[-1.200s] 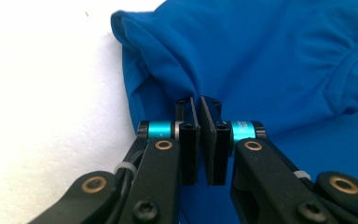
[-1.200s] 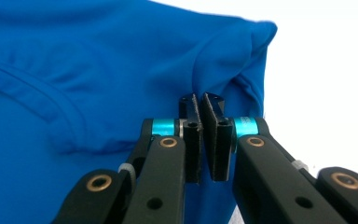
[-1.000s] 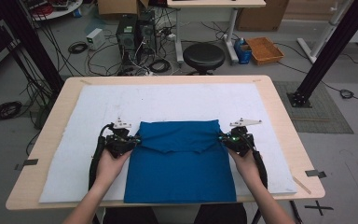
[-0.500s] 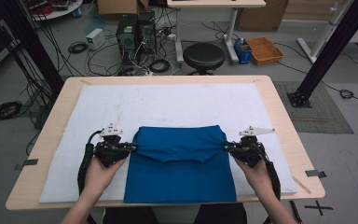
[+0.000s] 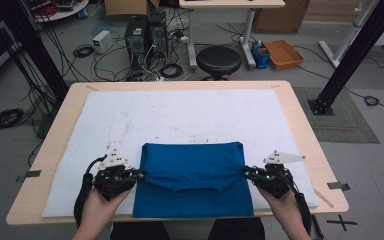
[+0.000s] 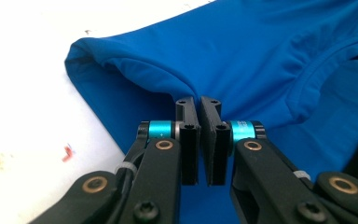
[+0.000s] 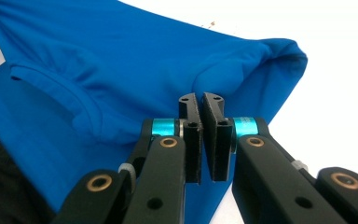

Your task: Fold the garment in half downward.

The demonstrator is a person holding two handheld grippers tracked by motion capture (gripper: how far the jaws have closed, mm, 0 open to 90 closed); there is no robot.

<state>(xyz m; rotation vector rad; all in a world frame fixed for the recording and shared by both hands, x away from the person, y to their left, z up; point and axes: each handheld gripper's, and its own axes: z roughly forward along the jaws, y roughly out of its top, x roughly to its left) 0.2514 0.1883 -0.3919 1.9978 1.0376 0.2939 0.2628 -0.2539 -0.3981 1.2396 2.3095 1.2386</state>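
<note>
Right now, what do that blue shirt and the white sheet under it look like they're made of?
The blue T-shirt looks like a thin, smooth knit, perhaps synthetic: it drapes in soft folds with a faint sheen and a ribbed collar. The white table cover looks matte, maybe paper or foam sheet; smudges mark it, though I can't be sure.

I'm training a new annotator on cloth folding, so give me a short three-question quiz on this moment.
1. True or false: the left gripper and the right gripper sit at opposite side edges of the blue shirt.
2. Multiple choice: the shirt lies on A) a white mat, B) bare wood, C) a tray.
3. Fill in: in both gripper views the black jaws stand nearly ____ on a fold of blue cloth.

Key: 1 true; 2 A; 3 closed.
</note>
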